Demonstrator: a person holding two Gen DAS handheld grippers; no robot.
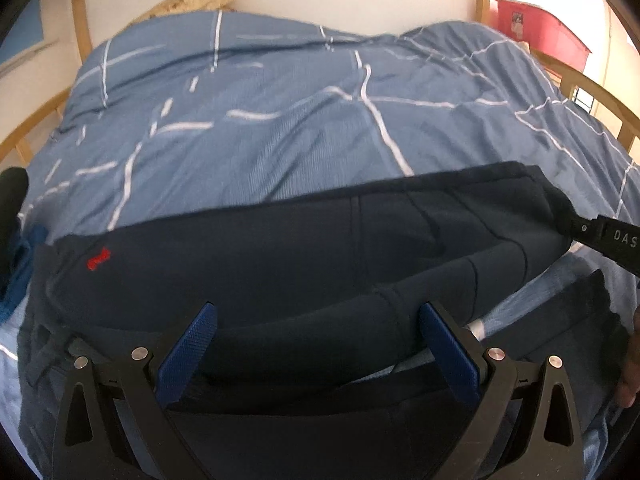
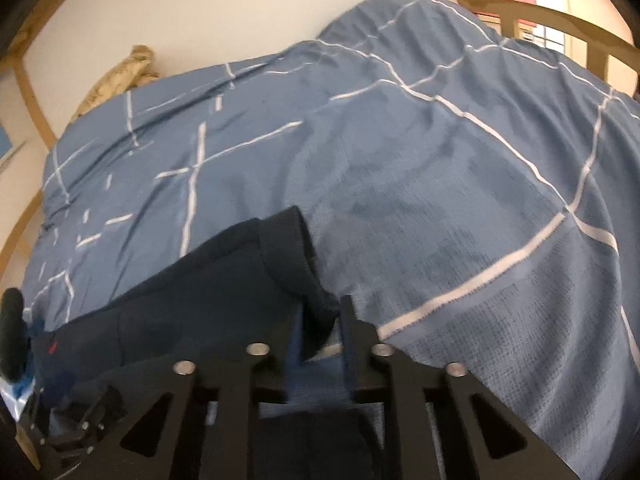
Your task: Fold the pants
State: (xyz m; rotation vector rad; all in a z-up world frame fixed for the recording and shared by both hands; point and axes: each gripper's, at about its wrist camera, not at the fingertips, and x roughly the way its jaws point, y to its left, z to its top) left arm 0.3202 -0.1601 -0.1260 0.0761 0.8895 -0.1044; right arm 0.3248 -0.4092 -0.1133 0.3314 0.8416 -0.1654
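Matt navy knit pants (image 1: 280,264), soft, with small red embroidery. Woven blue duvet cover (image 1: 280,128), slightly waffled, white-lined. Pale varnished wooden bed frame (image 1: 78,8). Ribbed blue rubbery pads (image 1: 188,352) on matt black plastic fingers, shiny metal pins.

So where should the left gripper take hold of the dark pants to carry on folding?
Probably the rolled near edge of the pants, approached from above and the near side. That thick fold runs crosswise between the open left gripper and stands proud of the bedspread. The right gripper seems to pinch the far corner.
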